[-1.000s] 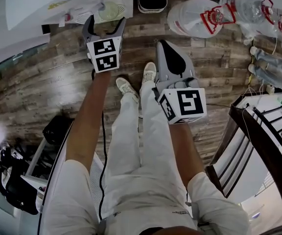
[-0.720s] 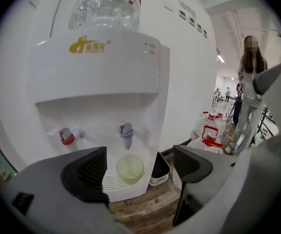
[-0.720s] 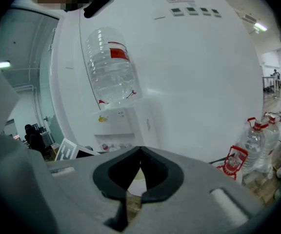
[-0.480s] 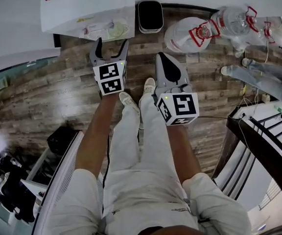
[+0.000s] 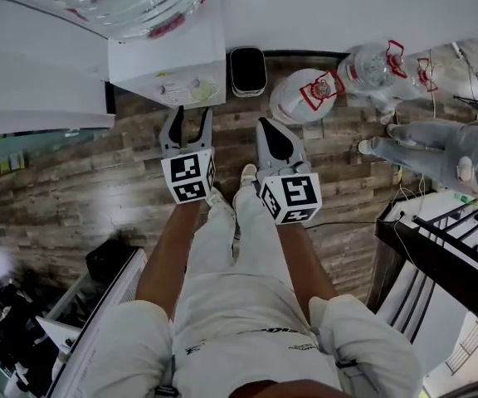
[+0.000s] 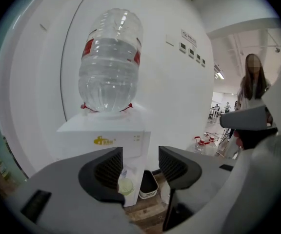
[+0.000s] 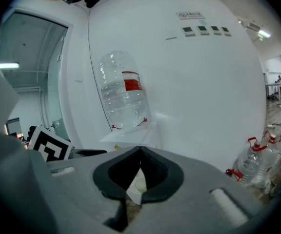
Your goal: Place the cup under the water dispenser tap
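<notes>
While both grippers pointed toward water dispenser (image 5: 197, 48), cup (image 5: 199, 90) sat in dispenser's front recess, well apart from both. Left gripper (image 5: 190, 121): jaws apart, closing, nothing between them; cup visible beyond gap. Right gripper (image 5: 270, 133): jaws together, empty. Large bottle (image 6: 110, 62) stood upside down atop dispenser. Dark bin (image 5: 246, 70) stood just right of dispenser on wood floor (image 5: 73, 189); spare bottles (image 5: 372, 66) lay farther right.
</notes>
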Demonstrator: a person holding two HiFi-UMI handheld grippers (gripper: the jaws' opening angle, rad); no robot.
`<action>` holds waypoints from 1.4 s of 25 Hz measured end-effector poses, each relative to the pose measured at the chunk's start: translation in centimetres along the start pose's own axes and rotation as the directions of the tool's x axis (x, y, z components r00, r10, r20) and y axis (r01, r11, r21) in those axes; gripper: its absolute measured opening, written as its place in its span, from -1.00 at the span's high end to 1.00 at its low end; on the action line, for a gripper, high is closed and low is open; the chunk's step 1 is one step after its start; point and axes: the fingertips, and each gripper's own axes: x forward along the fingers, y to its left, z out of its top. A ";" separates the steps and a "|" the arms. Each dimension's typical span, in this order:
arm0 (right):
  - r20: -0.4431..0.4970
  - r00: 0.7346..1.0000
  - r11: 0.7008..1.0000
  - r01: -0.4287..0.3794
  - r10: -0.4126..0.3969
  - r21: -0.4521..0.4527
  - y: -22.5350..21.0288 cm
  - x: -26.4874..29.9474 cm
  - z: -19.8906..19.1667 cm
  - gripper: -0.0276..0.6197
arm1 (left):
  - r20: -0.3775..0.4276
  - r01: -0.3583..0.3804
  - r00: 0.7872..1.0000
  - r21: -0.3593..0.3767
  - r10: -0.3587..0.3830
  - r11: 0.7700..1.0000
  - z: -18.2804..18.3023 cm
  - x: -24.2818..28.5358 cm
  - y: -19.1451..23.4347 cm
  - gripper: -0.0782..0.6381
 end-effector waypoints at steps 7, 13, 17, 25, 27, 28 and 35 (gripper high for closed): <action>0.009 1.000 1.000 -0.012 0.012 -0.012 2.1 -3.0 4.3 0.92 | 0.040 -0.001 0.999 -0.009 0.001 1.000 5.8 -5.7 -2.1 0.40; 0.045 0.999 0.999 -0.024 0.026 -0.025 3.7 -5.4 7.9 0.92 | 0.080 -0.013 0.997 -0.010 0.014 1.000 10.0 -9.4 -3.1 0.65; 0.077 0.996 0.999 -0.037 0.039 -0.037 4.5 -6.7 10.7 0.92 | 0.120 -0.015 0.993 0.012 0.013 1.000 12.9 -12.0 -3.8 0.79; 0.137 0.987 0.996 -0.074 0.080 -0.048 5.7 -9.5 15.0 0.92 | 0.196 0.022 0.980 0.055 -0.032 0.998 17.1 -16.5 -6.6 0.79; 0.138 0.986 0.995 -0.085 0.091 -0.048 6.0 -10.3 15.6 0.92 | 0.209 0.033 0.977 0.060 -0.045 0.998 17.8 -17.6 -7.5 0.79; 0.142 0.985 0.995 -0.089 0.095 -0.050 6.1 -10.6 16.0 0.92 | 0.218 0.038 0.975 0.062 -0.050 0.997 18.2 -18.0 -7.9 0.79; 0.177 0.976 0.991 -0.112 0.123 -0.074 6.5 -11.6 18.2 0.92 | 0.270 0.041 0.961 0.070 -0.058 0.997 20.3 -19.5 -8.7 0.79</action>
